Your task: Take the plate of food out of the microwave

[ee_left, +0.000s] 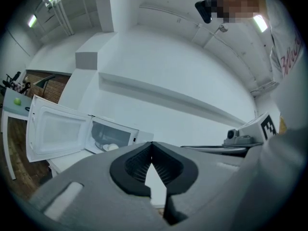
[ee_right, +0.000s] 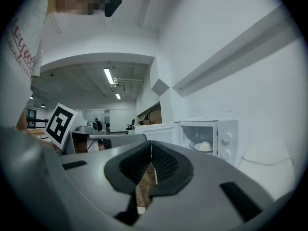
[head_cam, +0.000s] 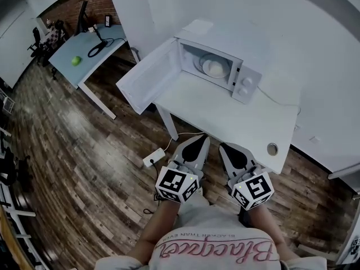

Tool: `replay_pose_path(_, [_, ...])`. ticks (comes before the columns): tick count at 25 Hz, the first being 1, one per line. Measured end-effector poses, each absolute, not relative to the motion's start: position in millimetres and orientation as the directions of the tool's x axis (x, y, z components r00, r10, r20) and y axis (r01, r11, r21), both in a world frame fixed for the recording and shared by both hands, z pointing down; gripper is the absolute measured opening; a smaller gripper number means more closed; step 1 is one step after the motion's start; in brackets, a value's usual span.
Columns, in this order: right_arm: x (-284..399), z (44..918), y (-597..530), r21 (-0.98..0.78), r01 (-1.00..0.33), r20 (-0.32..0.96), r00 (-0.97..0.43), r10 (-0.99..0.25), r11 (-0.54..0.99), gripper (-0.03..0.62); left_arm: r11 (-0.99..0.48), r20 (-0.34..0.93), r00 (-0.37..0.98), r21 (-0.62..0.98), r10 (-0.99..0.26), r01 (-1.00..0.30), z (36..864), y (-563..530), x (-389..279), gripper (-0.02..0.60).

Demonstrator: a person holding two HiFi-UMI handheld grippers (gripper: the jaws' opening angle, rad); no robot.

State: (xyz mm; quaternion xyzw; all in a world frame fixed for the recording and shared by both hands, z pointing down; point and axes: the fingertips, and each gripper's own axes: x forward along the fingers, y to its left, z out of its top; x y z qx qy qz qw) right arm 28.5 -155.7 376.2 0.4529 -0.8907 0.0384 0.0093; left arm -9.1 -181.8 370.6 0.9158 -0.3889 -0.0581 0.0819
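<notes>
A white microwave (head_cam: 236, 66) stands at the back of a white table (head_cam: 225, 117), its door (head_cam: 149, 75) swung wide open to the left. Inside sits a plate with pale food (head_cam: 214, 67). The plate also shows in the left gripper view (ee_left: 109, 147) and in the right gripper view (ee_right: 204, 147). Both grippers hang side by side in front of the table's near edge, well short of the microwave. The left gripper (head_cam: 199, 139) is shut with nothing in it, its jaws meeting tip to tip (ee_left: 152, 146). The right gripper (head_cam: 226, 147) is likewise shut and empty (ee_right: 151, 146).
A cable hole (head_cam: 273, 149) sits near the table's front right corner. A power strip (head_cam: 153, 157) with cords lies on the wooden floor under the table's left side. A grey-blue desk (head_cam: 93, 52) with a green ball (head_cam: 76, 61) stands far left.
</notes>
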Motion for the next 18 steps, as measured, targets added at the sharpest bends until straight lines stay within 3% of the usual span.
replay_pose_path(18, [35.4,390.3,-229.7,-0.083,-0.864,0.092,-0.502,-0.860,0.496,0.012,-0.725,0.029,0.755,0.255,-0.655,-0.640,401.5,-259.4,-6.8,0.012])
